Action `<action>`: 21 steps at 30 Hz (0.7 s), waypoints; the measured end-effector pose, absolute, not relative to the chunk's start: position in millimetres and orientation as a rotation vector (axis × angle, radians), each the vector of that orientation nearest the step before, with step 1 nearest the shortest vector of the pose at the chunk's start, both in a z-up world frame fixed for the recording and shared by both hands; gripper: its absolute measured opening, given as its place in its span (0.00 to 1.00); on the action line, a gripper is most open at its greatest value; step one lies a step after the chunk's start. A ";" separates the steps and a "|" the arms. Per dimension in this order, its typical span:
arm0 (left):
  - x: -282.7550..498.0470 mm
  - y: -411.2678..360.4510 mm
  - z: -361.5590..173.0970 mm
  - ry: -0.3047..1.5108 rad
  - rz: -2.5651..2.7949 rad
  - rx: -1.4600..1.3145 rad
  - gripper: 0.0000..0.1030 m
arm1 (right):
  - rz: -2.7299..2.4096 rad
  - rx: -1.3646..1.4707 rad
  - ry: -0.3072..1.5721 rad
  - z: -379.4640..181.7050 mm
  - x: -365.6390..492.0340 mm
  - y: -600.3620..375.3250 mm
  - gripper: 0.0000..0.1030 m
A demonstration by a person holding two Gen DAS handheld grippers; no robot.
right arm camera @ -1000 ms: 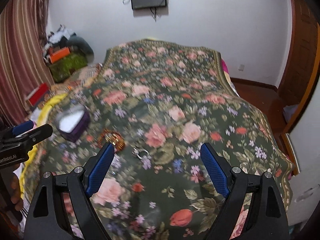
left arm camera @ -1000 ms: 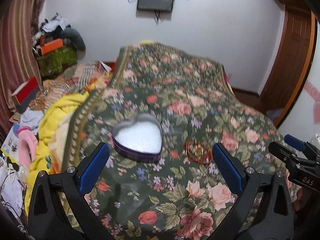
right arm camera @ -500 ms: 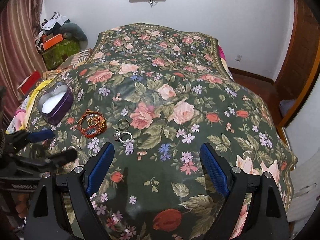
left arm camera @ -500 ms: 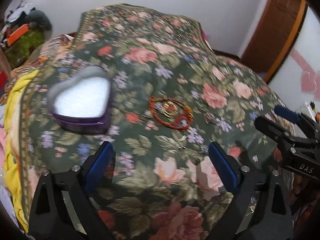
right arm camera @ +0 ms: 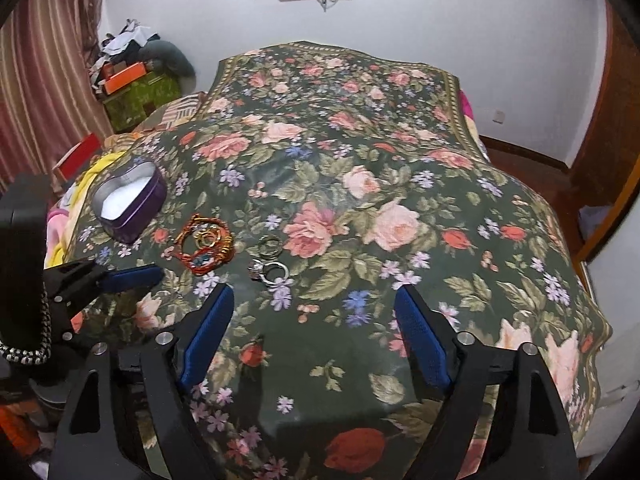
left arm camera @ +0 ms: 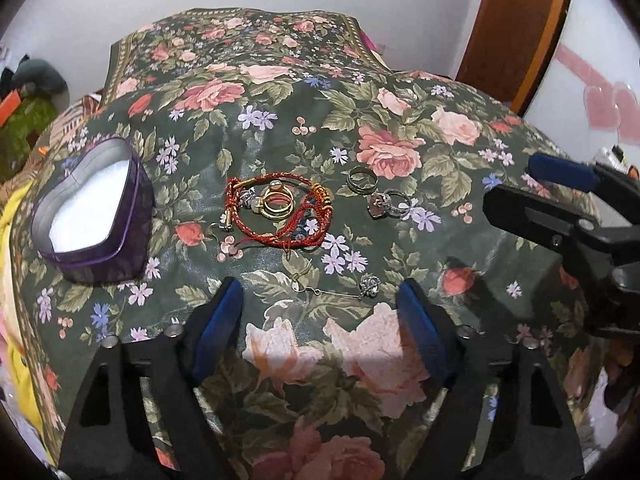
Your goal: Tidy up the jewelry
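A purple heart-shaped tin (left arm camera: 94, 220) with a white lining stands open on the floral bedspread (left arm camera: 280, 92), also in the right wrist view (right arm camera: 130, 200). Right of it lie red cord bracelets (left arm camera: 280, 216) with gold rings (left arm camera: 276, 202) inside them, a dark ring (left arm camera: 362, 179), silver rings (left arm camera: 390, 204) and a thin pin with a flower head (left arm camera: 344, 286). My left gripper (left arm camera: 320, 312) is open and empty, just in front of the pin. My right gripper (right arm camera: 316, 336) is open and empty, nearer than the silver rings (right arm camera: 272, 272) and to their right.
The bed's left side holds a yellow blanket (right arm camera: 78, 196) and a red box (right arm camera: 76, 156). Piled boxes and clothes (right arm camera: 132, 76) stand by the striped curtain. A wooden door (left arm camera: 516, 28) and bare floor (right arm camera: 528, 168) are at the right.
Both grippers have moved forward and down toward the jewelry. The tin and the pieces on the bedspread have not moved.
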State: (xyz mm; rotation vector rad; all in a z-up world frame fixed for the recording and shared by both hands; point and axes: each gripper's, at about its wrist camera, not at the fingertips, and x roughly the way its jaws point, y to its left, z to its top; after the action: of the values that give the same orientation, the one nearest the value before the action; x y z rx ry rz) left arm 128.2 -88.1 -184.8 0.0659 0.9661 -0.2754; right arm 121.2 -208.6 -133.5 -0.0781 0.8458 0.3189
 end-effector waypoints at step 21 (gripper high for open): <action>138.0 -44.4 -183.4 0.963 -0.286 -0.110 0.09 | 0.421 -0.077 0.993 -163.1 156.1 -176.5 0.54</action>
State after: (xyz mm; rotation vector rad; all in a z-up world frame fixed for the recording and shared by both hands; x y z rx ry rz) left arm 138.0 -44.4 -183.4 -0.1101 0.9628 -0.2863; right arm 156.1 -176.5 -163.1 -0.0767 0.9931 0.4211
